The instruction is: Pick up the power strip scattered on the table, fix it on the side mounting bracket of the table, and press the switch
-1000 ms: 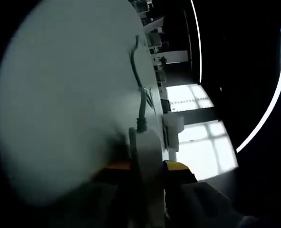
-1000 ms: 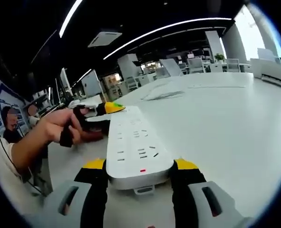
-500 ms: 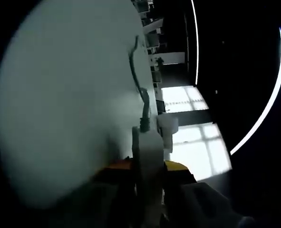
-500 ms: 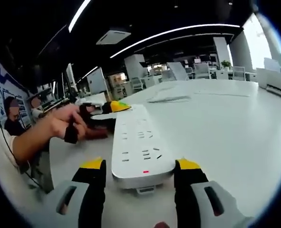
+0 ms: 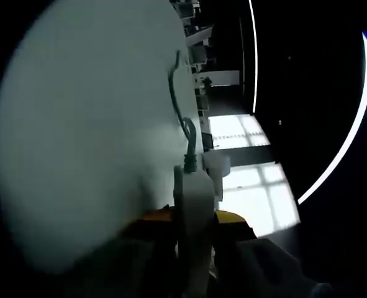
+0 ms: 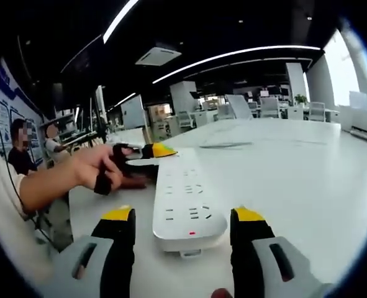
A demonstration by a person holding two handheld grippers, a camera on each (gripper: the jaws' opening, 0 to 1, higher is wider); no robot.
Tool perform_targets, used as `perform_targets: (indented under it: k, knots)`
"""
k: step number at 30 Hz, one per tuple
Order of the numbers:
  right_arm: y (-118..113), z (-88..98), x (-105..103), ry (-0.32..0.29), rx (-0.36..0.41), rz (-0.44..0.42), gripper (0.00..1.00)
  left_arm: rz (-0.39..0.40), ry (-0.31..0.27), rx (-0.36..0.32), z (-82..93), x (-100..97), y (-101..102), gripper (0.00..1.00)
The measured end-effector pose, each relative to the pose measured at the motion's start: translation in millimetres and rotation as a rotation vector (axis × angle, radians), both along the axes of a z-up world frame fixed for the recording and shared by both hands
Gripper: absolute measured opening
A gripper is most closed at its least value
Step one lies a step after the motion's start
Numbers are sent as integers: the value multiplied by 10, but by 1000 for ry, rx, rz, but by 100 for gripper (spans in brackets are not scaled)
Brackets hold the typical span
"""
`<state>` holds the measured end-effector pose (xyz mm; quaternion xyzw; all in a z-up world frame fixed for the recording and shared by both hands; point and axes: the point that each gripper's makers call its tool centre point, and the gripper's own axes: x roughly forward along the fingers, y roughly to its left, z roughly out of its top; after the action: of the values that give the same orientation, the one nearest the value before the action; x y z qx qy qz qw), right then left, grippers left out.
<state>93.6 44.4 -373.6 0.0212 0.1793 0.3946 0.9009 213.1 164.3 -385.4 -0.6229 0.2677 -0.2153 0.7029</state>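
On the white table [image 6: 307, 161] lies the power strip [image 6: 188, 205], face up, cord end held by the left claw [image 6: 147, 155], clamped across it. Right claw [image 6: 186, 233] now stands apart from the strip's near end; a second ago its jaws hugged the sides. Likely a release, so the left carries alone toward the bracket. Cord [image 5: 182, 124] trails over the table.
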Motion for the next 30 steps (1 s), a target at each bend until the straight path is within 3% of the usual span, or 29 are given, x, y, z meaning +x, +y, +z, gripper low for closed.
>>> perform_targets:
  k: [11,25,30]
  knots:
    - [-58,44,-15,-9,1,-12,57,40,-20,-20,19,53,111,25]
    - [-138,52,-36,-11,17,-50,57,-18,-21,-42,52,19,160,25]
    - [-184,70,-24,-13,24,-67,57,-38,-51,-25,107,10,166,25]
